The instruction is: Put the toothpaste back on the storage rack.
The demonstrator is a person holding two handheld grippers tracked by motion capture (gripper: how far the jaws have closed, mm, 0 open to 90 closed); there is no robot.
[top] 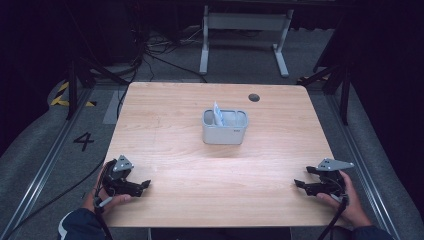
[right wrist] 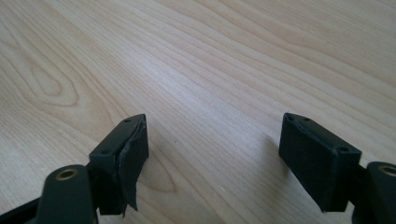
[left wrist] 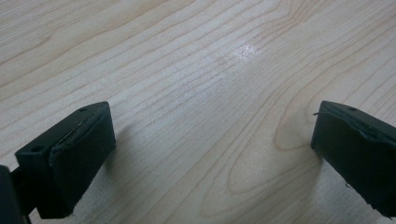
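Tabletop (top: 175, 150): bin (top: 225, 127) beyond both grippers

A grey bin (top: 225, 131) stands upright near the middle of the wooden table (top: 200, 190), somewhat toward its far side. It is a rounded-corner rectangular box, open at the top, with a small dark label on its front wall. A divider splits it into two compartments. A white packet (top: 218, 114) with blue marks stands tilted in the left compartment, its top poking above the rim. What else the bin contains cannot be told.
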